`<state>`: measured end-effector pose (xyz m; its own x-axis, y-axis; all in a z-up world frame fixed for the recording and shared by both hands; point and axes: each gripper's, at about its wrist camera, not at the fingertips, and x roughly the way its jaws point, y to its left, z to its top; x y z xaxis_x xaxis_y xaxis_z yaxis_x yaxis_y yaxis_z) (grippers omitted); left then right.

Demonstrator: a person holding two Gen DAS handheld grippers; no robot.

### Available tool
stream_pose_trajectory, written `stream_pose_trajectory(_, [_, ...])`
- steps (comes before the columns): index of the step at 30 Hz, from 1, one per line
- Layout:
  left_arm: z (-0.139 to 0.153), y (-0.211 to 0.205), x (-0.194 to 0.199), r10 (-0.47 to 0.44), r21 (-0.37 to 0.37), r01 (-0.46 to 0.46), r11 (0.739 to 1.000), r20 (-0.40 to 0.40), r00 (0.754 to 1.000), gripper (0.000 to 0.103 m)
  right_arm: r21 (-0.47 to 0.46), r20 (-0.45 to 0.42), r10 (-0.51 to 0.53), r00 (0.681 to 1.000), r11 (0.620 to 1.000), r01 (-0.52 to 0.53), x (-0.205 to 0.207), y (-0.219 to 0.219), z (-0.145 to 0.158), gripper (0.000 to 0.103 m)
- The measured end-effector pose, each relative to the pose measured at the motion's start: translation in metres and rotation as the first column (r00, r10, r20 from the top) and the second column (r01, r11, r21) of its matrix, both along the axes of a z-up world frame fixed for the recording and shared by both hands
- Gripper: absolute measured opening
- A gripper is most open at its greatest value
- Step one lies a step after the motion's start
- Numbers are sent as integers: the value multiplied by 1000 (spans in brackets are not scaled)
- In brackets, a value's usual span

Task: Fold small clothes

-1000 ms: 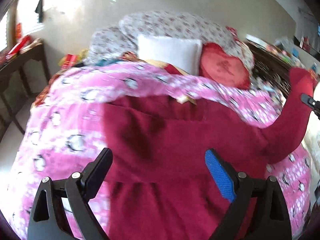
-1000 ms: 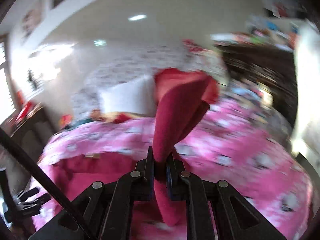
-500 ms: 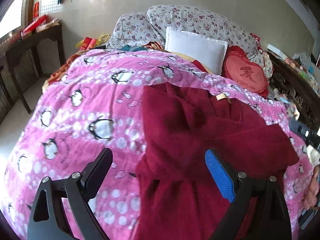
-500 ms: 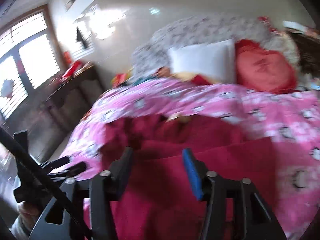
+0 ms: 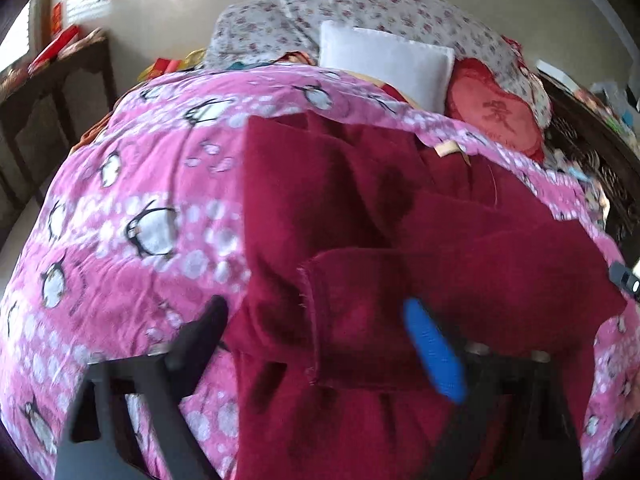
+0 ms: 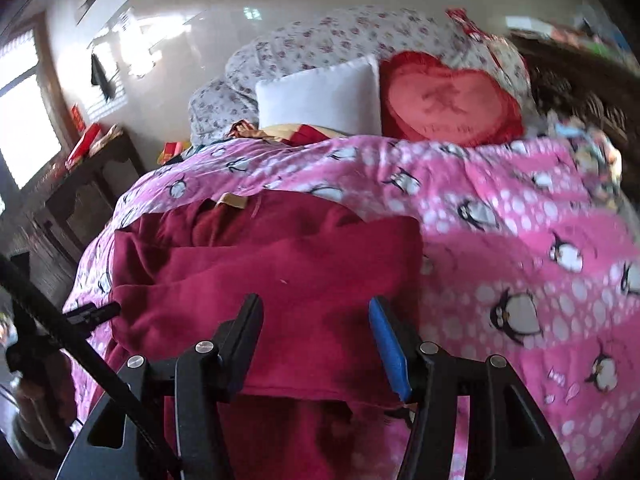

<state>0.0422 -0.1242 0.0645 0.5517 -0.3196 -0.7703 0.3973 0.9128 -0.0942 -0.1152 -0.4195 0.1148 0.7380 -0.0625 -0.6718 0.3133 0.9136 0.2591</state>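
Observation:
A dark red fleece garment (image 5: pixel 360 216) lies flat on a pink penguin blanket (image 5: pixel 152 208), with both sleeves folded across its body. My left gripper (image 5: pixel 316 308) hovers low over the folded sleeve cuff (image 5: pixel 352 280). Its jaws are closing with the cuff between them, and the pads do not press on it. My right gripper (image 6: pixel 315 306) is open just above the other folded sleeve (image 6: pixel 280 272) and holds nothing. The left gripper's tip (image 6: pixel 94 312) shows at the garment's left edge in the right wrist view.
A white pillow (image 5: pixel 384 64), a red heart cushion (image 6: pixel 448 100) and floral pillows (image 5: pixel 360 8) sit at the head of the bed. A dark wooden side table (image 6: pixel 92 176) stands to the left. Dark carved furniture (image 5: pixel 592 152) with clutter runs along the right.
The right gripper was shut on a raised sleeve; it has let go, and the sleeve now lies across the garment. Both grippers have sunk closer to the cloth.

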Motion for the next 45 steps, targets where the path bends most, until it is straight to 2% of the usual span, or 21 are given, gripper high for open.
stream_pose_trajectory(1, [-4, -4, -1, 0, 36, 0, 999, -5, 1000, 28, 9, 5, -6, 1000, 1000, 6, -1, -2, -1, 59])
stream_pose_trajectory(2, [-6, -6, -2, 2, 48, -2, 999, -10, 1000, 20, 24, 13, -14, 1000, 1000, 14, -4, -5, -2, 59])
stream_pose_trajectory(4, [-3, -7, -6, 0, 37, 0, 999, 14, 1000, 12, 36, 20, -20, 1000, 999, 19, -6, -7, -2, 59])
stream_pose_trajectory(8, [21, 2, -11, -3, -20, 4, 1000, 50, 999, 8, 28, 36, -34, 999, 999, 33, -11, -10, 5, 60])
stream_pose_trajectory(12, [62, 3, -18, -32, -44, 39, 998, 144, 989, 5, 27, 64, -75, 995, 997, 73, -15, -19, 15, 63])
stream_pose_trajectory(15, [84, 4, -10, -6, -44, 16, 999, 213, 977, 5, 13, 64, -84, 994, 996, 83, -11, -18, 21, 63])
stream_pose_trajectory(17, [91, 7, 2, 19, -49, -8, 999, 226, 974, 5, -10, 64, -75, 995, 997, 76, -8, -13, 23, 63])
stream_pose_trajectory(20, [79, 9, 25, 58, -14, -56, 998, 210, 976, 5, -57, 54, -36, 998, 998, 39, 0, 1, 20, 63])
stream_pose_trajectory(23, [42, 11, 41, 82, 45, -90, 995, 143, 986, 5, -116, -21, 16, 1000, 993, -18, 16, 17, -1, 63])
stream_pose_trajectory(26, [3, 9, 52, 80, 112, -89, 990, 84, 993, 6, -214, -159, 4, 987, 976, -38, 31, 26, -35, 63])
stream_pose_trajectory(28, [-3, 14, 49, 80, 119, -89, 989, 78, 994, 9, -180, -154, 22, 988, 982, -50, 28, 22, -42, 63])
stream_pose_trajectory(29, [0, 17, 47, 80, 109, -88, 990, 79, 994, 9, -128, -148, 17, 989, 991, -37, 25, 15, -38, 63])
stream_pose_trajectory(31, [12, 26, 44, 105, 85, -112, 990, 81, 991, 24, -104, -122, 4, 993, 994, -17, 22, 8, -28, 63])
stream_pose_trajectory(33, [23, 32, 38, 124, 48, -130, 990, 104, 987, 48, -147, -73, -19, 997, 989, 8, 19, 8, -11, 63])
stream_pose_trajectory(34, [29, 33, 33, 125, 30, -130, 991, 132, 983, 52, -154, -57, -18, 998, 988, 9, 20, 9, -6, 63])
stream_pose_trajectory(36, [34, 27, 26, 109, 45, -118, 992, 166, 980, 62, -152, -31, 1, 1000, 988, -6, 26, 12, 2, 63])
stream_pose_trajectory(38, [33, 18, 22, 87, 57, -99, 993, 178, 980, 68, -164, -35, 13, 999, 986, -18, 35, 17, 4, 55])
stream_pose_trajectory(40, [27, 7, 24, 69, 77, -84, 993, 177, 982, 70, -189, -72, 22, 997, 981, -35, 51, 22, -3, 28])
stream_pose_trajectory(42, [15, -3, 32, 73, 109, -92, 990, 168, 983, 70, -197, -118, 1, 993, 980, -24, 66, 21, -17, 26])
stream_pose_trajectory(45, [-7, -8, 48, 92, 115, -105, 988, 115, 989, 70, -193, -128, -19, 992, 981, -7, 79, 12, -33, 26])
